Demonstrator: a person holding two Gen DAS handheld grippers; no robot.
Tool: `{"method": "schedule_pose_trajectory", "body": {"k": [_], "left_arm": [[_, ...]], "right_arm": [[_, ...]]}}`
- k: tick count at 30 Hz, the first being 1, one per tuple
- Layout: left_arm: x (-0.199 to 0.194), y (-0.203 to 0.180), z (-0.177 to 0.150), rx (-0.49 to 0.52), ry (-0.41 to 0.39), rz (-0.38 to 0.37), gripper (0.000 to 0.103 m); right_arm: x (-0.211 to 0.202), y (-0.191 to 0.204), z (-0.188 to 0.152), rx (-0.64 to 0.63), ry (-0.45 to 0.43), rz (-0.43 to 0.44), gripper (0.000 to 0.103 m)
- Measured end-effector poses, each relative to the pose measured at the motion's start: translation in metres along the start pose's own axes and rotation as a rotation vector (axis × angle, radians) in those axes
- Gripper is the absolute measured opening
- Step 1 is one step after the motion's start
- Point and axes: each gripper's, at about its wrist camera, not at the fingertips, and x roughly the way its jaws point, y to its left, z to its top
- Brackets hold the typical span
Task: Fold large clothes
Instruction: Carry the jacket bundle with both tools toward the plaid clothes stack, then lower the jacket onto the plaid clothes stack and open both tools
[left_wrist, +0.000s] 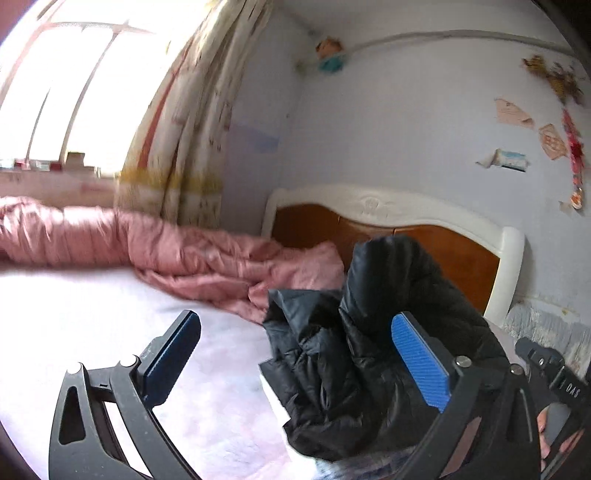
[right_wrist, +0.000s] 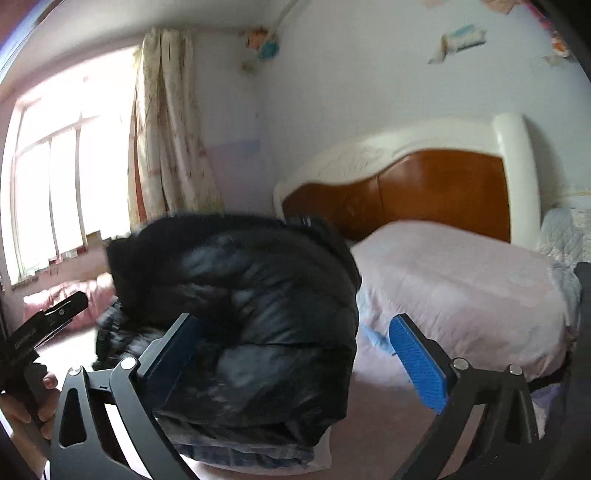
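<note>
A black puffer jacket (left_wrist: 369, 350) lies bundled on the bed, resting on a stack of folded clothes whose blue checked fabric (right_wrist: 251, 452) shows beneath it. My left gripper (left_wrist: 295, 325) is open; the jacket bulges between its fingers, nearer the right blue pad (left_wrist: 421, 362), and neither pad presses on it. My right gripper (right_wrist: 295, 325) is open too. Its left finger (right_wrist: 173, 354) lies along the jacket (right_wrist: 258, 295), while its right pad (right_wrist: 417, 362) stands apart. Each view shows part of the other gripper at its edge, held by a hand (right_wrist: 37, 398).
A crumpled pink quilt (left_wrist: 184, 254) runs along the bed's far side under the window (left_wrist: 74, 92) and curtain (left_wrist: 192, 122). The brown and white headboard (right_wrist: 424, 184) stands behind the jacket, a pale pink pillow (right_wrist: 461, 288) in front of it. The pale sheet (left_wrist: 110, 314) spreads leftward.
</note>
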Motion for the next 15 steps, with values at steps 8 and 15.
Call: {"method": "schedule_pose_trajectory", "body": {"k": [8,15], "left_arm": [[-0.062,0.015,-0.051,0.107,-0.062,0.15,0.103],[-0.088,0.039,-0.123,0.128,0.016,0.244,0.103]], "right_arm": [[-0.046,0.037,-0.043,-0.094,-0.044,-0.027,0.103],[-0.032,0.069,-0.113,-0.122,0.013,0.075,0.103]]}}
